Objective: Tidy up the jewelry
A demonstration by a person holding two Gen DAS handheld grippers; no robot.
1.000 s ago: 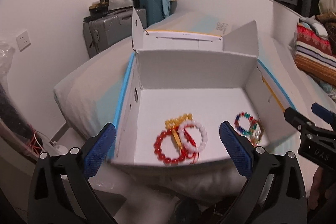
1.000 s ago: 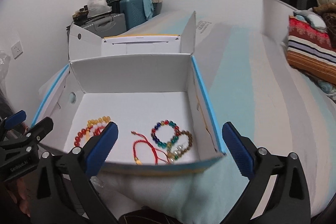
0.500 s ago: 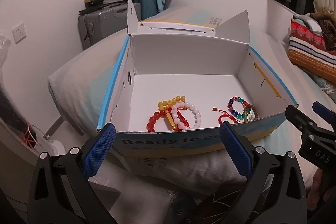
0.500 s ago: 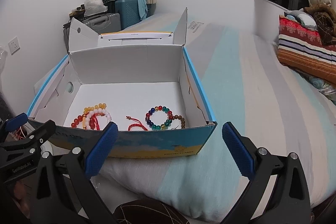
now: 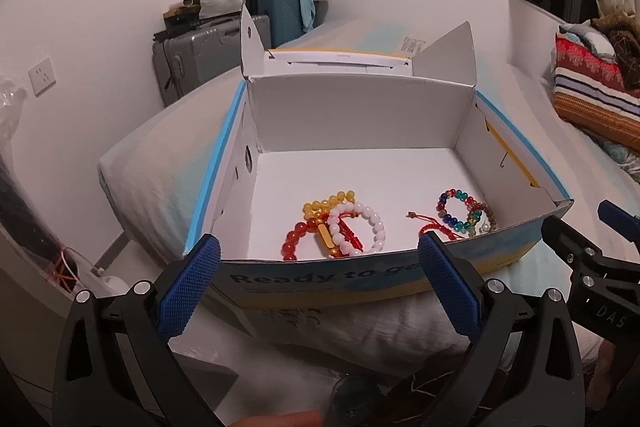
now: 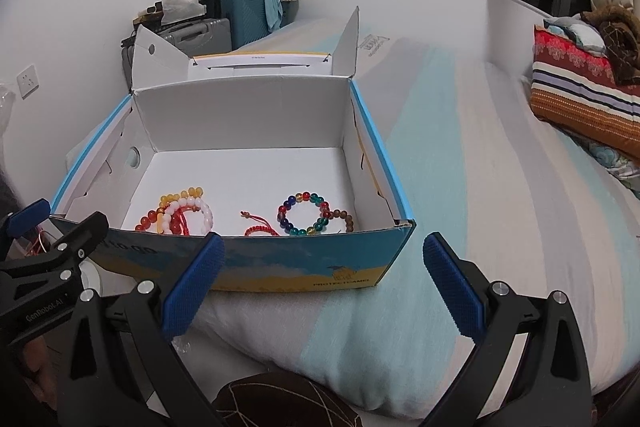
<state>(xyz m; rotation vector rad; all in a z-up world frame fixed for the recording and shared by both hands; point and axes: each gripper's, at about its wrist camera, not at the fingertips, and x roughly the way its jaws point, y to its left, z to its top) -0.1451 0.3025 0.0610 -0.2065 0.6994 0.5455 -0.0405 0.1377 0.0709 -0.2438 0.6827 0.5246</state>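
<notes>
Striped bedding (image 6: 460, 187) carried an open cardboard box (image 6: 304, 267) at frame centre. Inside lay beaded bracelets (image 5: 336, 227) lower left, a multicoloured bracelet (image 5: 460, 211) lower right, and a red cord (image 5: 432, 229) between. Left gripper (image 5: 318, 283) and right gripper (image 6: 324, 279) gaped empty.

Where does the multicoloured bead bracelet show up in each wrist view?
Left wrist view: the multicoloured bead bracelet lies right of centre, on the box floor near the box's right wall.
Right wrist view: the same bracelet sits near the middle of the picture, just behind the front wall.
Shared landmark: the white bead bracelet, lying to its left in both views.
</notes>
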